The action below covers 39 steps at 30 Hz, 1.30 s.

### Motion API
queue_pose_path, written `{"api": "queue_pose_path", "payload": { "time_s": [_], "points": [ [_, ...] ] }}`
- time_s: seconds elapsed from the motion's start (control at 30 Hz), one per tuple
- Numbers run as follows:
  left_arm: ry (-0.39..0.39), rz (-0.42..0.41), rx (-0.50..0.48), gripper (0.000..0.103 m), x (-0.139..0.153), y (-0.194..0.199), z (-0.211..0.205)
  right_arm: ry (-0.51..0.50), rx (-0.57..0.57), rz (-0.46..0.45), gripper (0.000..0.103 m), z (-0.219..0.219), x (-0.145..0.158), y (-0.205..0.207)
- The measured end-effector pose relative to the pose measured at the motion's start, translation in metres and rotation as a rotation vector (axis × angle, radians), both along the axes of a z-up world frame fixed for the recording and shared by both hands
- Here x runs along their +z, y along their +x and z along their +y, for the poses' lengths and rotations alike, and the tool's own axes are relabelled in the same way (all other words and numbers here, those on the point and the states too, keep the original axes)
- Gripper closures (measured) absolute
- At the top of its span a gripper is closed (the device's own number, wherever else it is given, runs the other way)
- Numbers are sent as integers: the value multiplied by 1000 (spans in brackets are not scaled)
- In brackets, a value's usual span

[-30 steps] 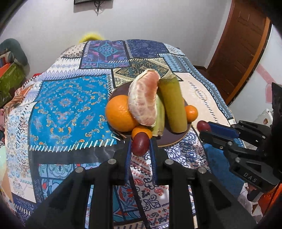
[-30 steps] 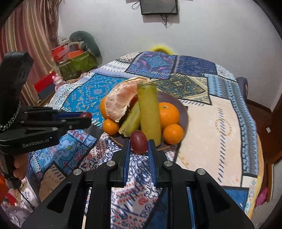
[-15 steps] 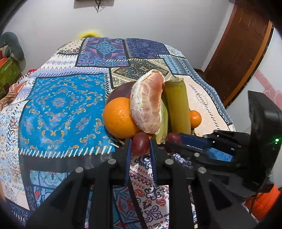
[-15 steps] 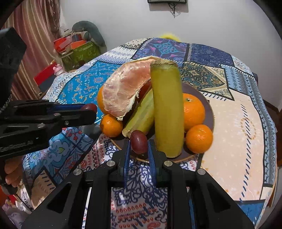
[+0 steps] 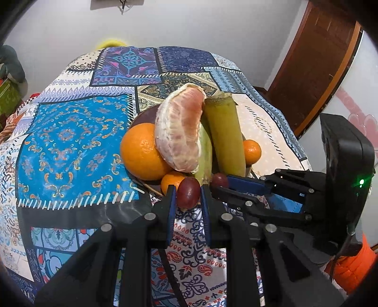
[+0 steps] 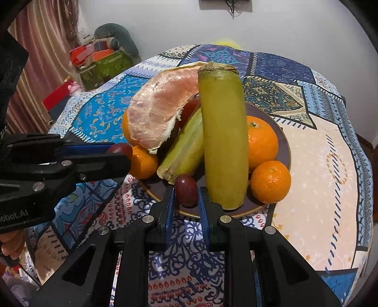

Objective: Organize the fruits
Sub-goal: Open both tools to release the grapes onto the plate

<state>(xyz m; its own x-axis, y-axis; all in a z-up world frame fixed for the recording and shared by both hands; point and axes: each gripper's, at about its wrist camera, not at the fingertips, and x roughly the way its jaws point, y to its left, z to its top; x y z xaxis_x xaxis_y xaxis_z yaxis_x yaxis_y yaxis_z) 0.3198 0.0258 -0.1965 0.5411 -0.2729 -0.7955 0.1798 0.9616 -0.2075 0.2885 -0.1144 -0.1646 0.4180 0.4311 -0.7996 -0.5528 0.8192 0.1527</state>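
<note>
- A dark red grape is pinched between the blue pads of the right gripper, at the near rim of a brown plate.
- On the plate are piled a peeled pomelo segment, two green sugarcane pieces, and oranges.
- A second grape is held in the left gripper, at the left.
- A patterned tablecloth is seen underneath.

The round brown plate is largely covered by piled fruit; a dark wall-mounted object is cropped at the top edge.
</note>
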Motion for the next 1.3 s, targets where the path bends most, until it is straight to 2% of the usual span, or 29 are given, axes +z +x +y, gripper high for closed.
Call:
{"api": "queue_pose_path", "payload": {
  "time_s": [0.23,0.7,0.93,1.23,1.3],
  "points": [
    [6,-16,-22,83,7,2,-14,30,-13,5,79,-18,11,-5],
    [31,2,-38,83,-3,22,-47,43,-103,-20,78,-79,23,-16],
    [34,8,-9,83,-8,35,-49,70,-117,-39,78,-86,27,-18],
    [71,-11,-22,83,-11,38,-54,87,-113,-46,78,-87,28,-18],
    [65,-6,-25,79,-11,37,-54,90,-111,-47,78,-87,29,-18]
  ]
}}
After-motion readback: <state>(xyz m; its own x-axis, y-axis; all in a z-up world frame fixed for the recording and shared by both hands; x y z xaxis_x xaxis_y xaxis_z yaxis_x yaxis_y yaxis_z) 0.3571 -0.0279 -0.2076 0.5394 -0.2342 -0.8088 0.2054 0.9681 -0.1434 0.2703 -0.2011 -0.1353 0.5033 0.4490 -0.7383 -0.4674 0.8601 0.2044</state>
